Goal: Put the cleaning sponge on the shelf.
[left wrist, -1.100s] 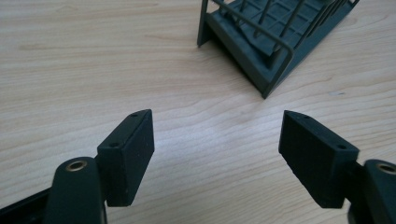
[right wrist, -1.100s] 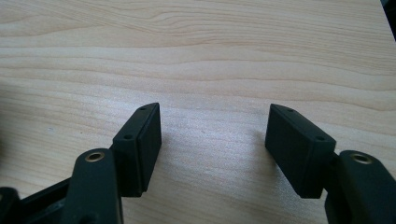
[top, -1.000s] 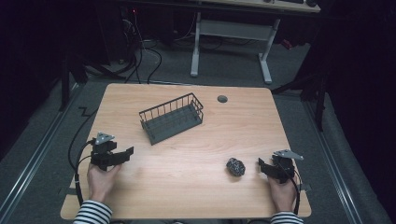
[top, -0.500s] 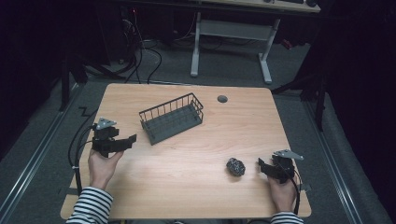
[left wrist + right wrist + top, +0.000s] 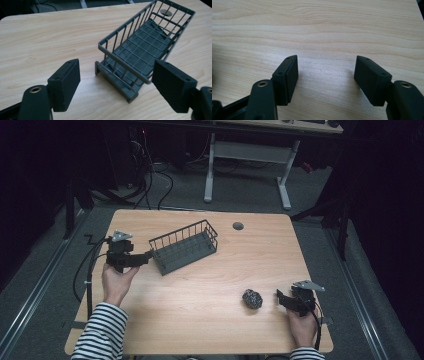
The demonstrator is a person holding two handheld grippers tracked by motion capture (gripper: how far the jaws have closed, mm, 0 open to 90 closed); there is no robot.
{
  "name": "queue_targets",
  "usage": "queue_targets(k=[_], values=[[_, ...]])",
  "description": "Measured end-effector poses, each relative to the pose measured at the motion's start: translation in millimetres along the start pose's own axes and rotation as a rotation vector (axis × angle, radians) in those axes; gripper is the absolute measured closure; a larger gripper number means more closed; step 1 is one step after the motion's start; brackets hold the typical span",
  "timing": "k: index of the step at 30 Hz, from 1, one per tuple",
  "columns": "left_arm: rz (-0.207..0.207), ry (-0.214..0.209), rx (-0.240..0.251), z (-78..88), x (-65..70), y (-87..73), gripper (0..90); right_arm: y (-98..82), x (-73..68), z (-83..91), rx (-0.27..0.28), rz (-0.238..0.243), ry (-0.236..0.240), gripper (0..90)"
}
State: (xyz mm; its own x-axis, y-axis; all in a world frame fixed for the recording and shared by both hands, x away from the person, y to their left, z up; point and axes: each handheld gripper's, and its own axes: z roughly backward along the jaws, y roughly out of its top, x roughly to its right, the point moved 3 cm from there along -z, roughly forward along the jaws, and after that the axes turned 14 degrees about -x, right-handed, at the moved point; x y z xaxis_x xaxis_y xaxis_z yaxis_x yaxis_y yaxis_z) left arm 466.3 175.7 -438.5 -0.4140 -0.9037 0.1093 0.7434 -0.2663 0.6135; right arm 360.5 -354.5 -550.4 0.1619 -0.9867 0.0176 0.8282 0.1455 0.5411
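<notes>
A wooden table (image 5: 200, 320) carries a wire basket (image 5: 185, 247), a small dark lump (image 5: 252, 298) and a round grommet (image 5: 238, 226) near the far edge; nothing lies between the left gripper (image 5: 145, 256) and the basket's near-left end. The basket sits left of centre, empty, long axis running from near-left to far-right, open side up. Left gripper: released, 2 jaws spread wide just short of the basket end; right gripper (image 5: 281, 296): released over bare wood, just right of the lump.

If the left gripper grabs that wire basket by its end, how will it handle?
The wire basket looks rigid and probably light: open grid, thin bars. Its thin rim may slip between the flat pads. Gripped at one end, it would likely tilt.
</notes>
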Motion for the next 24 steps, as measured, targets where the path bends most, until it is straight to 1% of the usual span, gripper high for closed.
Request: queue_targets(k=[1,3,5,6,7,9,10,16,17,18,19,20,21,22,24], values=[[0.002,0.006,-0.003,-2.1,0.7,2.1,23.3,0.0,0.0,0.0,0.000,0.000,0.000,36.4],[0.012,0.004,0.004,-7.0,1.4,5.1,24.2,0.0,0.0,0.0,0.000,0.000,0.000,36.3],[0.020,0.009,-0.003,-12.1,-0.2,6.2,24.2,0.0,0.0,0.0,0.000,0.001,-0.001,36.3],[0.020,0.009,-0.003,-12.1,-0.2,6.2,24.2,0.0,0.0,0.0,0.000,0.001,-0.001,36.3],[0.030,0.012,-0.016,-18.3,-2.9,7.0,24.2,0.0,0.0,0.0,0.000,0.000,-0.001,36.3],[0.034,0.014,-0.021,-21.1,-4.2,7.4,24.2,0.0,-0.1,0.0,0.000,0.001,0.000,36.3],[0.044,0.013,-0.030,-25.6,-5.7,7.9,24.2,0.0,0.1,-0.1,0.001,0.003,0.000,36.3],[0.052,0.014,-0.026,-33.2,-7.3,9.6,24.2,0.0,-0.1,-0.1,0.001,0.004,0.001,36.3],[0.053,0.014,-0.033,-36.2,-7.5,11.2,24.4,0.0,-0.1,-0.1,0.001,0.004,0.001,36.2],[0.053,0.014,-0.033,-36.2,-7.5,11.2,24.4,0.0,-0.1,-0.1,0.001,0.004,0.001,36.2],[0.039,0.019,-0.044,-39.1,-5.3,13.7,24.7,0.0,-0.3,-0.1,0.001,0.003,0.001,36.3],[0.039,0.019,-0.044,-39.1,-5.3,13.7,25.1,0.0,-0.3,-0.1,0.001,0.003,0.001,36.3],[0.027,0.024,-0.046,-42.2,-3.1,16.0,25.5,0.0,-0.3,-0.1,0.001,0.003,0.001,36.2],[0.027,0.024,-0.046,-42.2,-3.1,16.0,25.7,0.0,-0.3,-0.1,0.001,0.003,0.001,36.2],[0.023,0.033,-0.063,-47.1,-2.5,17.8,25.7,-0.1,-0.4,0.0,0.000,0.004,0.003,36.2]])
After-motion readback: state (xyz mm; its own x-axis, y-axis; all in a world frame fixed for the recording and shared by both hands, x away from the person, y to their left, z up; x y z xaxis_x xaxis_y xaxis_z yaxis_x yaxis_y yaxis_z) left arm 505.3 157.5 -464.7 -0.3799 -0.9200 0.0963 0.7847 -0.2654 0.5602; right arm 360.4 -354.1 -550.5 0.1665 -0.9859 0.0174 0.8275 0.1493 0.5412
